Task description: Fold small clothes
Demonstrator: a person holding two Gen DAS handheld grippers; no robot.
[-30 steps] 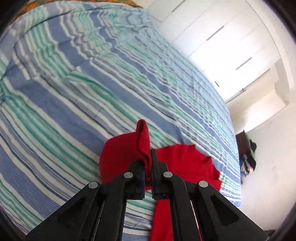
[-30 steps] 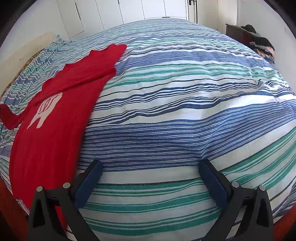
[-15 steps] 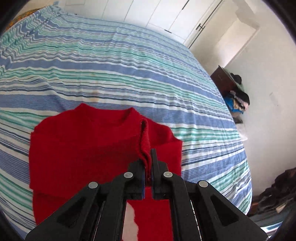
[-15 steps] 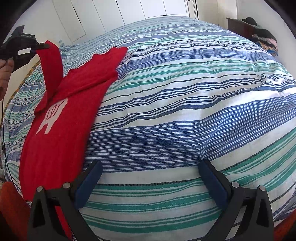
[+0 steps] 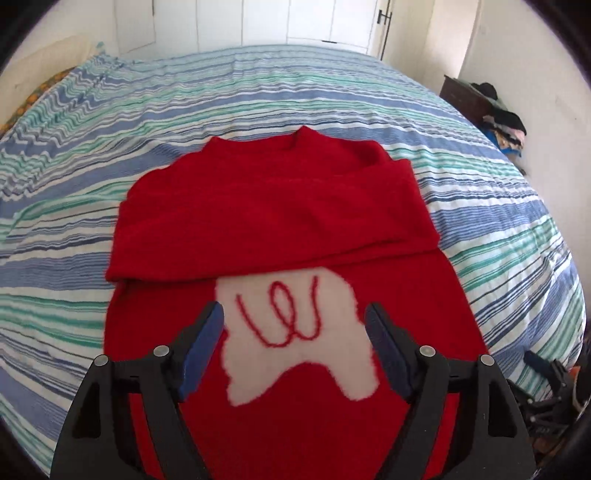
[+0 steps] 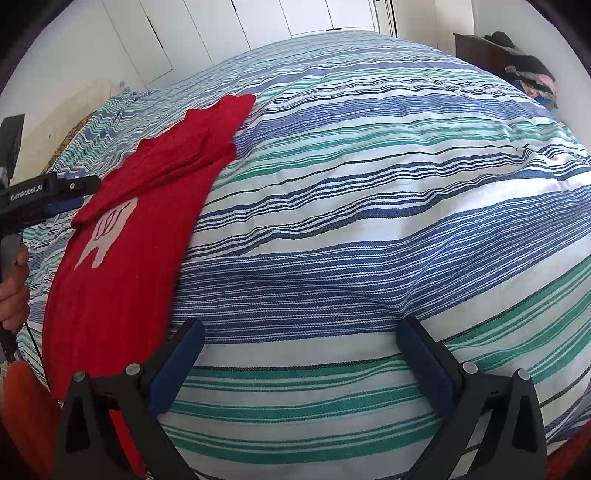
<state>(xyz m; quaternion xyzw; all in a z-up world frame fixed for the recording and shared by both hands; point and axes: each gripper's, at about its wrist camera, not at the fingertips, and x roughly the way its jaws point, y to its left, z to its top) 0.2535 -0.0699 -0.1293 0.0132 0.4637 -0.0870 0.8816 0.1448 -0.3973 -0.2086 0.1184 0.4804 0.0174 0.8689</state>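
A red sweater point(image 5: 273, 206) with a white patch point(image 5: 295, 332) lies flat on the striped bedcover point(image 5: 258, 92), one sleeve folded across its chest. My left gripper point(image 5: 294, 314) hovers over the patch. Its jaws are opening and no cloth is between the pads. In the right wrist view the sweater point(image 6: 122, 266) lies at the left, with the left gripper point(image 6: 88, 192) above its edge. My right gripper point(image 6: 301, 332) stands open over bare bedcover point(image 6: 369, 184), to the right of the sweater, holding nothing.
White wardrobe doors point(image 5: 258, 22) stand behind the bed. A dark cabinet with a pile of clothes point(image 5: 491, 107) is at the far right. A person's hand point(image 6: 14, 288) holds the left gripper's handle. Dark gear lies on the floor point(image 5: 554, 387).
My left gripper, shut on the red sleeve, carried it across the sweater, laid it over the chest and let go. The right gripper stayed where it was, open.
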